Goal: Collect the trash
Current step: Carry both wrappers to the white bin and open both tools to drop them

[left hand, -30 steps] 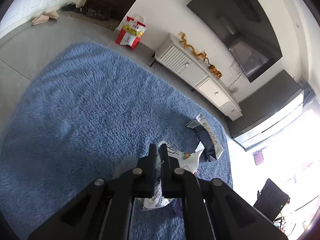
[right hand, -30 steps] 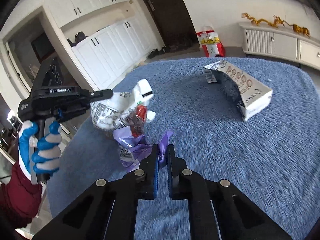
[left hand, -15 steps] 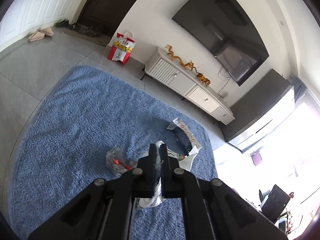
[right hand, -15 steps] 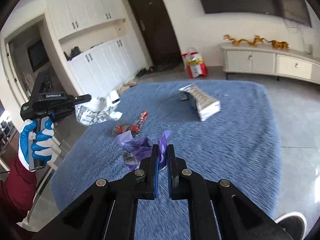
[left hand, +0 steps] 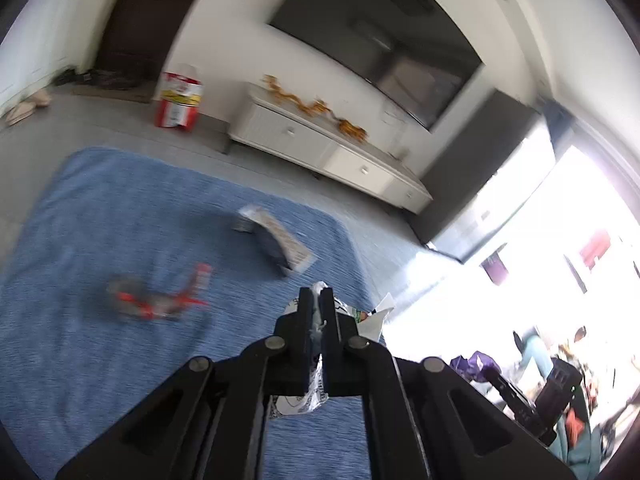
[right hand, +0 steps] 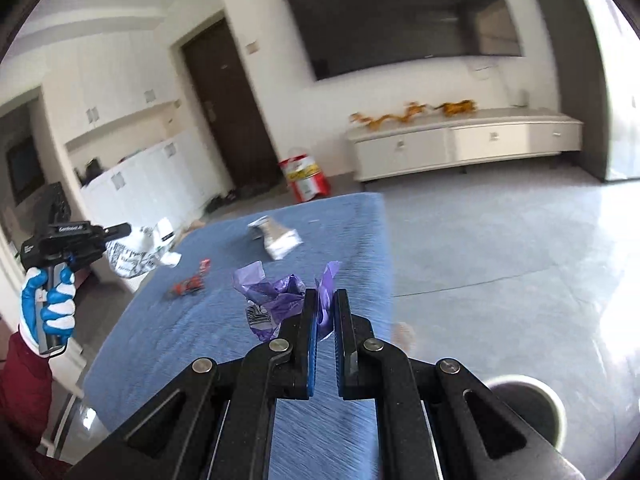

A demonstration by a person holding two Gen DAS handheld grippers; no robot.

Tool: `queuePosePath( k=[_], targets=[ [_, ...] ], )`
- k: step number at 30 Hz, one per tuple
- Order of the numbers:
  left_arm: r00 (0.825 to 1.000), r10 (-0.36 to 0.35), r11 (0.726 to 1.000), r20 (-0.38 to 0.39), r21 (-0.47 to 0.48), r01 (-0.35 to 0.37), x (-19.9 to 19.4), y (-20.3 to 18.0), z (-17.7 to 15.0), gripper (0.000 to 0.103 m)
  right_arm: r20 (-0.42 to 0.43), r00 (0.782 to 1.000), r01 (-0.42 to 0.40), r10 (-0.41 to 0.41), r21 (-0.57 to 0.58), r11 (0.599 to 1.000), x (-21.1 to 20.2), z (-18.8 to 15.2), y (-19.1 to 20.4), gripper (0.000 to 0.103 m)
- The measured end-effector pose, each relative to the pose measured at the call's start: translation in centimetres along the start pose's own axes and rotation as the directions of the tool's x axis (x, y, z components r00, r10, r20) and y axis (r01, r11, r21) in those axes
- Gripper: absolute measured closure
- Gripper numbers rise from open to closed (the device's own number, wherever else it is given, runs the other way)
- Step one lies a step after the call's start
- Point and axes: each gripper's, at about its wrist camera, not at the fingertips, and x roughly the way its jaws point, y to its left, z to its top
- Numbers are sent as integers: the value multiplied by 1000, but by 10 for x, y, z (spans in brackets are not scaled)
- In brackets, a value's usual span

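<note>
1. Your left gripper [left hand: 316,300] has its jaws clamped on a white printed wrapper [left hand: 308,396], lifted above the blue rug [left hand: 100,216].
2. Your right gripper [right hand: 323,312] pinches a crumpled purple wrapper [right hand: 276,300].
3. On the rug, a red wrapper [left hand: 160,300] and a torn silver packet [left hand: 276,240] are blurred; print unreadable.

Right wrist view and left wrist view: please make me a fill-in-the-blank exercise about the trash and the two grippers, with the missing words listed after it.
1. The right gripper is shut on a crumpled wrapper whose colour is ____.
2. The left gripper is shut on a ____ wrapper with black print.
3. The torn silver-lined box and the red wrapper lie on the ____ rug.
4. The gloved hand that holds the left gripper wears a blue and ____ glove.

Missing words: purple; white; blue; white
</note>
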Motion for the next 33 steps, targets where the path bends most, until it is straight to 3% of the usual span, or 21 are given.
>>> queuePosePath(
  k=[8,12,18,25,30,33],
  targets=[
    [982,-92,981,-165,154,118,81,-113,-32,100,12,983,180,-182,89,980,-45,-34,-76,96],
    [957,-99,959,-273,230,165,133,-173,-59,100,-31,964,268,-266,116,957,-49,-58,-112,96],
    [905,-61,923,-420,321,211,209,-240,-107,100,-129,940,334,-315,168,927,-32,-96,-160,96],
    [848,30,887,-528,406,221,288,-280,-165,100,-224,922,363,-315,222,905,-7,-129,-202,95],
    [809,64,878,-585,418,233,327,-288,-196,98,-268,916,362,-298,238,901,4,-147,-215,92],
    [786,71,879,-614,411,242,342,-291,-209,89,-288,914,359,-286,247,900,10,-154,-221,74]
  ],
)
